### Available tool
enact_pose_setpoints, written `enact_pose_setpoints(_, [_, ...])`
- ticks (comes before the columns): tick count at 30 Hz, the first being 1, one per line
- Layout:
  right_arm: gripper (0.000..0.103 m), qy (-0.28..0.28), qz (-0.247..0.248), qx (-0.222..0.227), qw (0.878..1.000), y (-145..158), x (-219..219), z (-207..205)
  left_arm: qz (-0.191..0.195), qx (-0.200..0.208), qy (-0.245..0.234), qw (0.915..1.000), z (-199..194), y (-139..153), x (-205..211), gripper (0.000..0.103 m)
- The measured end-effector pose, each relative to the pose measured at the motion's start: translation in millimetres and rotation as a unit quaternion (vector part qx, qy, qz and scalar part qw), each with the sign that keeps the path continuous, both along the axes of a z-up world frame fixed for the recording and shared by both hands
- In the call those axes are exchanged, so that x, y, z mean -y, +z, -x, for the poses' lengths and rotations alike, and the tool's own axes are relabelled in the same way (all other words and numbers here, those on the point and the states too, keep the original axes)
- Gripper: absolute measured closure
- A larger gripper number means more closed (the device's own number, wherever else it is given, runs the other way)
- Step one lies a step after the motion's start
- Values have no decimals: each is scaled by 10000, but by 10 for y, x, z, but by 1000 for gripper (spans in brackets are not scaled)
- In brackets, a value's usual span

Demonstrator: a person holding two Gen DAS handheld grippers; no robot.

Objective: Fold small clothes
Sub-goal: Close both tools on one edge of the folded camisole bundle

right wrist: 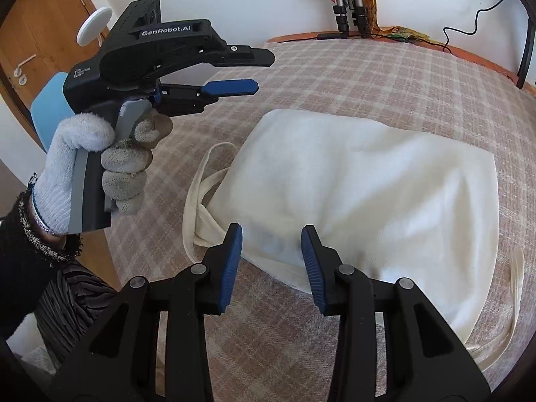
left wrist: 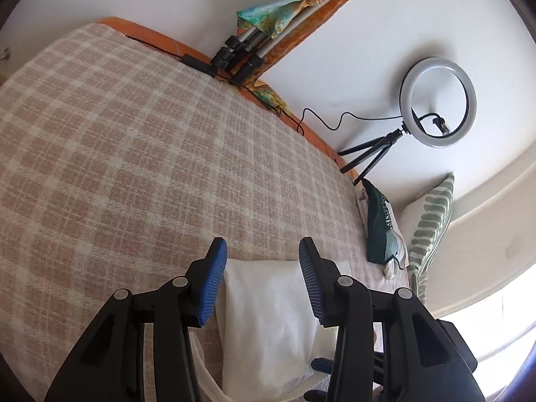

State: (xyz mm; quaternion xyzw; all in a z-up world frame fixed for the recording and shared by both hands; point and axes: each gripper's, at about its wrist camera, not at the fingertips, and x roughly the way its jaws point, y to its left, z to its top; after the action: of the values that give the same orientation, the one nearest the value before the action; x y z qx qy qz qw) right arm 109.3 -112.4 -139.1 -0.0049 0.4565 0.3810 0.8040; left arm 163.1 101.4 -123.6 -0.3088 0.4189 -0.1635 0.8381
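Right wrist view: a bed (right wrist: 368, 77) covered in a beige checked blanket (right wrist: 301, 67) fills the scene; on it lies a cream folded garment (right wrist: 368, 194), with thin straps (right wrist: 197, 187) trailing off its left side; the right tool (right wrist: 271, 244) hangs just above the garment's near edge, its blue pads spread and gripping nothing; the left tool (right wrist: 258, 70), held in a white-gloved hand (right wrist: 100, 167), is raised above the blanket to the left, its fingers also apart and empty; by the wall stands a ring light (left wrist: 437, 102) on a small tripod.
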Motion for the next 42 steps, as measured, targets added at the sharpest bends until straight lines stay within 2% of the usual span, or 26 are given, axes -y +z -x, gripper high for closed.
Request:
enact_pose_setpoints(3, [64, -389, 73, 139, 9991, 58, 204, -80, -623, 255, -451, 9967, 78, 65, 322, 61])
enact_pose_setpoints(5, [64, -627, 51, -19, 9980, 17, 360, -168, -1030, 322, -624, 9922, 81, 4, 495, 61])
enact_pose_setpoints(8, [64, -880, 169, -352, 9954, -120, 549, -263, -1637, -118, -690, 9840, -22, -309, 592, 61])
enact_pose_setpoints(10, [64, -818, 165, -493, 9953, -162, 643, -247, -1878, 166, -599, 9802, 33, -349, 556, 62])
enact_pose_setpoints(13, [64, -662, 336, -480, 9961, -106, 785, -117, -1981, 55, -647, 9780, 45, -314, 470, 62])
enact_pose_setpoints(17, [64, -475, 449, -856, 9942, -142, 1023, 62, -1646, -152, -397, 9854, 119, -307, 203, 62])
enact_pose_setpoints(20, [63, -697, 437, -682, 9943, -36, 1193, 127, -1136, -350, -257, 9926, 121, -310, 28, 61])
enact_pose_setpoints(22, [63, -906, 115, -774, 9928, -9, 1326, 30, -749, -562, -218, 9954, 76, -321, -25, 49])
enact_pose_setpoints(26, [62, -1283, -463, -1316, 9819, -142, 1563, -221, -146, -817, -117, 9965, 7, -397, -124, 46])
enact_pose_setpoints(29, [62, -1427, -708, -1698, 9725, -295, 1705, -298, 32, -830, -56, 9965, -10, -431, -183, 46])
enact_pose_setpoints(32, [62, -1481, -1179, -2003, 9613, -395, 1782, -324, 186, -827, -70, 9964, -29, -447, -198, 46])
enact_pose_setpoints(34, [55, -1490, -1487, -2125, 9542, -434, 1814, -346, 399, -810, -61, 9959, -47, -476, -220, 45])
enact_pose_setpoints(36, [53, -1478, -1655, -2167, 9507, -462, 1843, -311, 576, -805, -126, 9950, -68, -503, -204, 45])
enact_pose_setpoints(42, [53, -1366, -2042, -2288, 9420, -527, 1759, -378, 401, -519, -422, 9970, -90, -479, 31, 45])
